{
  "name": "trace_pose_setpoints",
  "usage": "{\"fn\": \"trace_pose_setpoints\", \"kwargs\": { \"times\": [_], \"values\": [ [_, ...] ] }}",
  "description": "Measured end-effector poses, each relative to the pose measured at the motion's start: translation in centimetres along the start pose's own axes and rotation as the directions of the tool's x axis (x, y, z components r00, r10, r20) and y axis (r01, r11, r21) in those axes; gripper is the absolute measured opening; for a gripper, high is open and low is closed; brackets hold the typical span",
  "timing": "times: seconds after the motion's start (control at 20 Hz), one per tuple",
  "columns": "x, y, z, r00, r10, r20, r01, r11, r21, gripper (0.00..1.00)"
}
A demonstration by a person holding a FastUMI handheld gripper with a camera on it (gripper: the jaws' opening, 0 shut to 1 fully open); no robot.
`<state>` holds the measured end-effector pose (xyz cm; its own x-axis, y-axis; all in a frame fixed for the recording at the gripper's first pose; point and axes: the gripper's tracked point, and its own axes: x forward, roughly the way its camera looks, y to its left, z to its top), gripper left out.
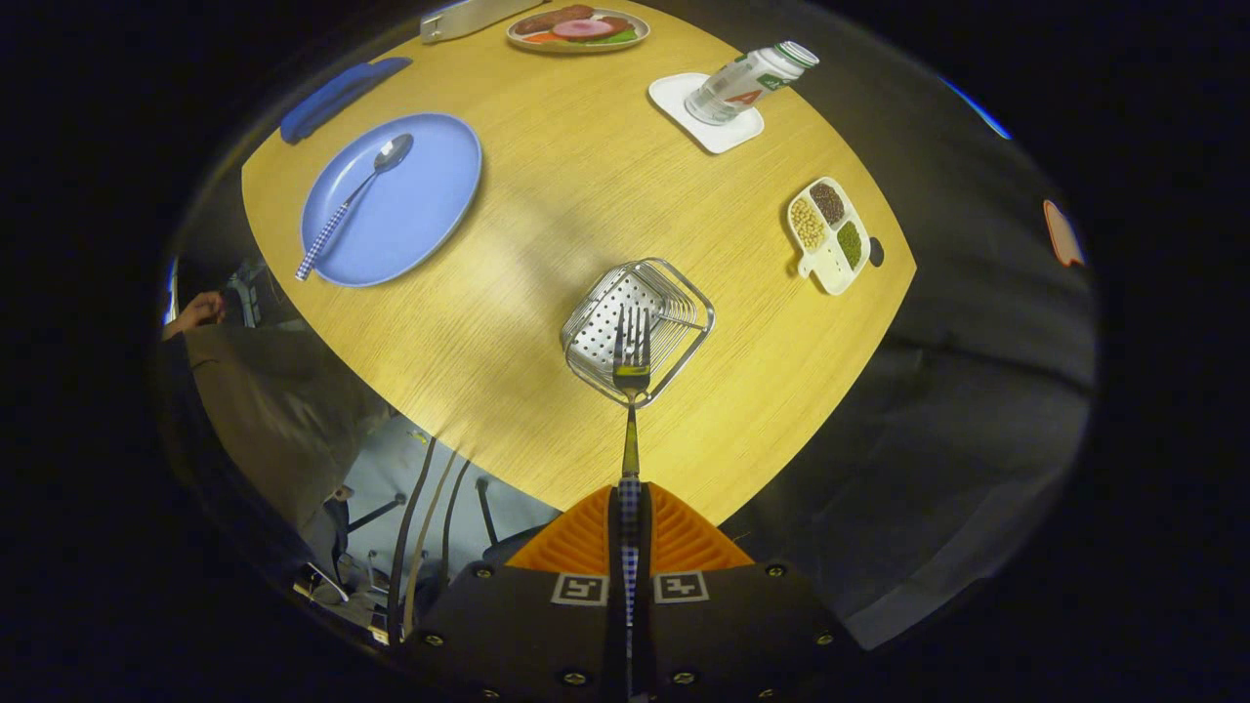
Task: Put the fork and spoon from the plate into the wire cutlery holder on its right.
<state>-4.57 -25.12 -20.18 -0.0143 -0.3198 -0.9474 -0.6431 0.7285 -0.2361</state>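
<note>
The gripper has its two ridged fingers squeezed tight on the checked handle of a shiny metal fork. The fork's prongs point out over the wire cutlery holder, a square basket of thin silver wires with a floor full of little holes. The round, smooth blue plate sits well apart from the basket, near the table's edge, with the spoon lying across it. The wooden table has lots of bare space between plate and basket.

Blue plate, checked spoon handle
</note>
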Motion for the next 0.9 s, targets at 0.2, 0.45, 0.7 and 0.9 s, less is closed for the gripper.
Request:
{"fn": "trace_pose_setpoints", "kwargs": {
  "times": [0.2,0.45,0.7,0.9],
  "values": [
    [0.9,-0.8,0.9,0.999,0.010,-0.030,-0.010,1.000,-0.002,0.03],
    [2.9,-0.9,1.9,0.993,0.059,-0.103,-0.058,0.998,0.012,0.03],
    [4.8,-1.4,3.8,0.981,0.099,-0.165,-0.096,0.995,0.026,0.03],
    [6.2,-1.3,4.9,0.976,0.111,-0.190,-0.105,0.994,0.039,0.03]
  ]
}}
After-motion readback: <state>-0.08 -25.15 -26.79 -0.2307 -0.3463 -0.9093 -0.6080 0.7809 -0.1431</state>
